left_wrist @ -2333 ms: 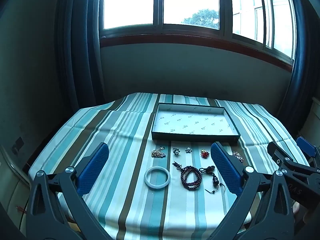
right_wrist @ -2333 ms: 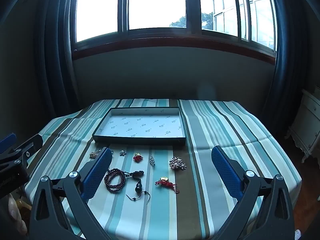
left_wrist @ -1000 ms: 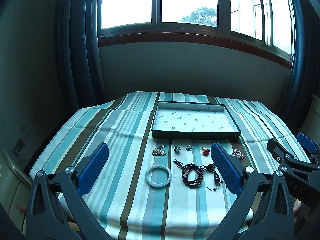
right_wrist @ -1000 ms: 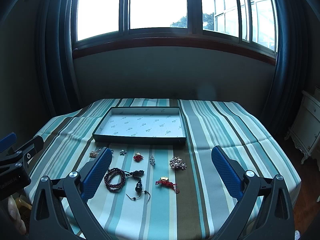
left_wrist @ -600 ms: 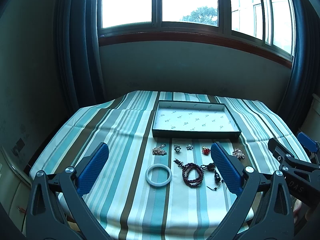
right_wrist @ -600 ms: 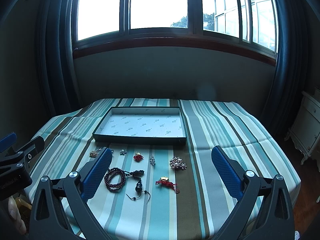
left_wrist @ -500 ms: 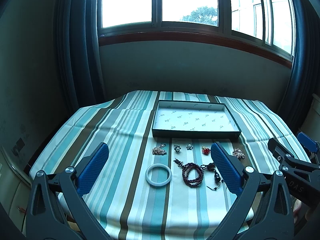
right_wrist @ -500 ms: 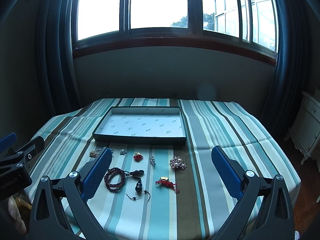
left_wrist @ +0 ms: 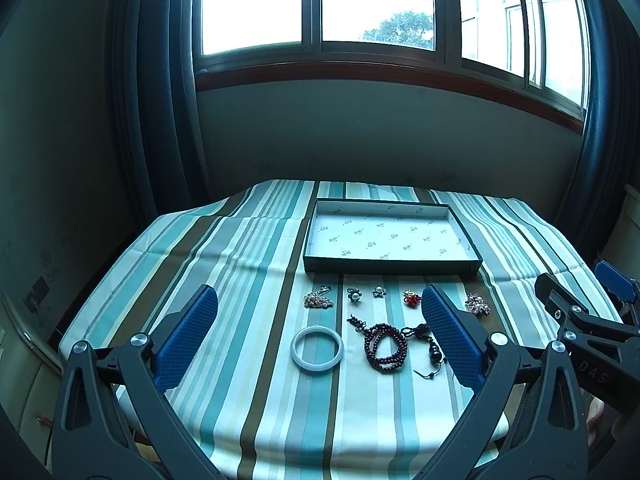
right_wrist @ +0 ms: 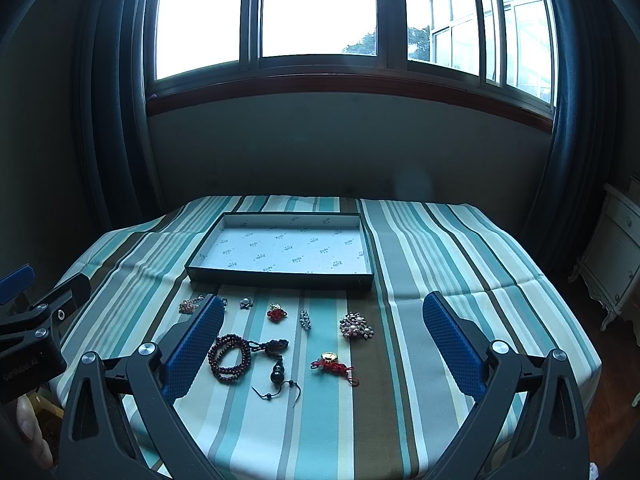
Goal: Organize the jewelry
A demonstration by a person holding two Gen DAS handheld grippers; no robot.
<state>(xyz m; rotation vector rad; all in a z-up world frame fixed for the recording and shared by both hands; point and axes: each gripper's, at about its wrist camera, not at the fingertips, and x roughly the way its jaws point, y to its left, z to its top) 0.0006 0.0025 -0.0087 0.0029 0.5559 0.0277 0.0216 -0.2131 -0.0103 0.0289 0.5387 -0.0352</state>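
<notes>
The right gripper (right_wrist: 322, 336) hovers above the striped worktop (right_wrist: 440, 264) with its jaws spread wide. Between them lie a dark bead bracelet (right_wrist: 229, 356), a red knot charm (right_wrist: 335, 365) and a pearl brooch (right_wrist: 355, 325) (all loose); the tray (right_wrist: 280, 278) sits beyond them.

Left gripper's finger (left_wrist: 448, 332) hides part of the bead necklace (left_wrist: 386, 346). Small brooches (left_wrist: 354, 294) too tiny to identify. Right gripper's finger (right_wrist: 196, 344) covers a chain piece (right_wrist: 190, 305).

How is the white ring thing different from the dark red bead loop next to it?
The white bangle is one smooth, solid hoop; the bead bracelet is many small dark red beads coiled in loops. The bangle is plain, while the bead bracelet trails a dark pendant and cord. Both lie flat on the striped cloth.
</notes>
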